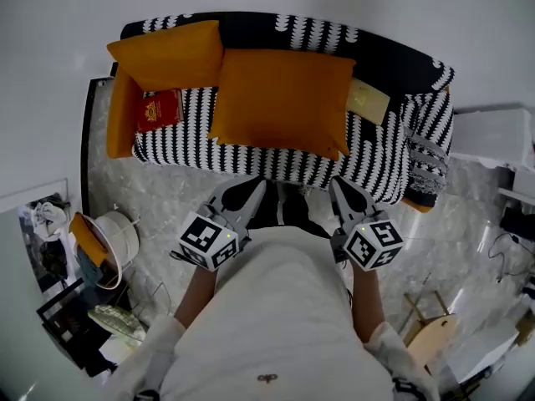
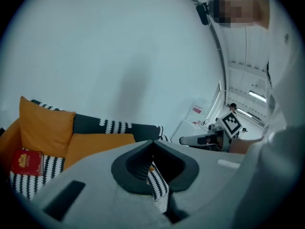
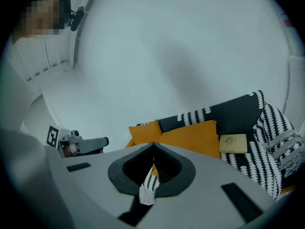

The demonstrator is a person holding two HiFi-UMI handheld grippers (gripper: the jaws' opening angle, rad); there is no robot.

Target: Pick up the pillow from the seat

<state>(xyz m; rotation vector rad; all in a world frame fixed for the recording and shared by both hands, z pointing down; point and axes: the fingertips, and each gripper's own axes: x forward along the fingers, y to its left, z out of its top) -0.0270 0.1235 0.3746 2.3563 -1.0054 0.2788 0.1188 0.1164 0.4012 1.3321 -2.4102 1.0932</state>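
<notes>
A large orange pillow (image 1: pixel 280 98) lies flat on the seat of a black-and-white patterned sofa (image 1: pixel 368 161). It shows too in the left gripper view (image 2: pixel 97 144) and the right gripper view (image 3: pixel 190 135). My left gripper (image 1: pixel 257 185) and right gripper (image 1: pixel 336 184) hang side by side just short of the sofa's front edge. They point at the pillow and are apart from it. Both are shut with nothing between the jaws, as the left gripper (image 2: pixel 152 142) and right gripper (image 3: pixel 153 147) show in their own views.
A smaller orange pillow (image 1: pixel 167 53) leans at the back left, another (image 1: pixel 124 111) against the left arm. A red book (image 1: pixel 159 109) and a cream book (image 1: pixel 368 98) lie on the seat. A white round appliance (image 1: pixel 113 236) stands left, a wooden stool (image 1: pixel 430 332) right.
</notes>
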